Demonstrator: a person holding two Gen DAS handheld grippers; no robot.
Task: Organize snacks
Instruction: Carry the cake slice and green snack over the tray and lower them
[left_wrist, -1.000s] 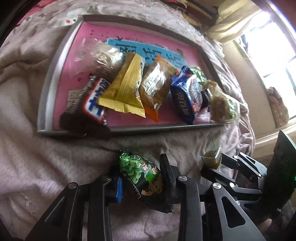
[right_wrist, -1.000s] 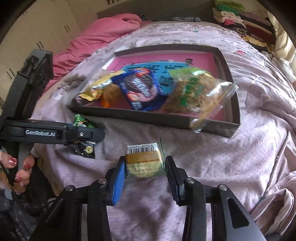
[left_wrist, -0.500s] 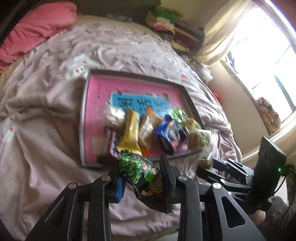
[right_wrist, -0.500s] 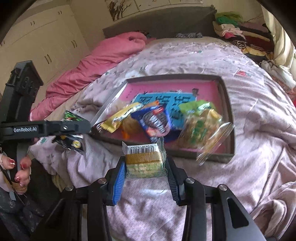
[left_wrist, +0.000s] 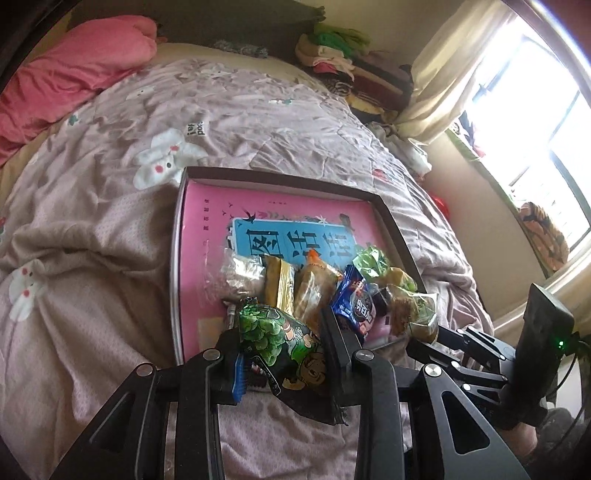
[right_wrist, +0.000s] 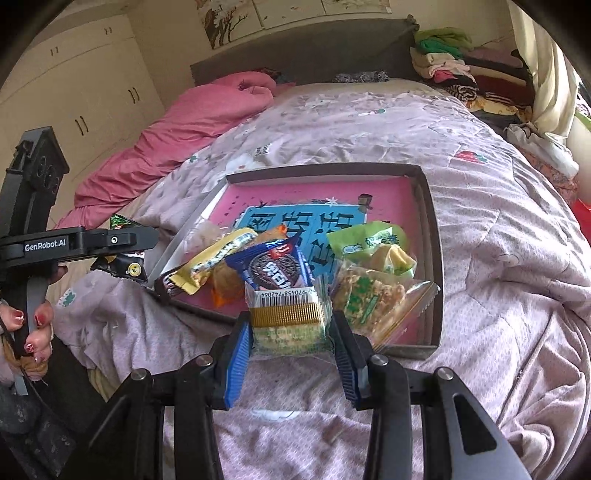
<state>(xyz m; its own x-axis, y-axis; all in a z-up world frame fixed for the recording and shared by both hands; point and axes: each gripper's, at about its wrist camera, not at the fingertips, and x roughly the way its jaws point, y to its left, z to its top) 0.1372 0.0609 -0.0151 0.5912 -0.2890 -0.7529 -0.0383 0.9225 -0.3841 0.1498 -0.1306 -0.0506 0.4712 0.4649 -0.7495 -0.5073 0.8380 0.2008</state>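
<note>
My left gripper is shut on a green pea snack packet, held in the air just short of the near rim of the pink-bottomed tray. My right gripper is shut on a small clear-wrapped cake with a gold band and barcode, also lifted, in front of the tray. Inside the tray lie several snacks in a row: a clear bag, a yellow bar, an orange pack, a blue cookie pack and green-printed pastry bags.
The tray rests on a mauve quilt covering a bed. A pink duvet is heaped at the back left, folded clothes at the back right. A hand with red nails holds the left gripper's handle.
Both grippers have risen and tilted up with their snacks still held, so the tray now looks smaller and farther away. The snacks in the tray have not moved.
</note>
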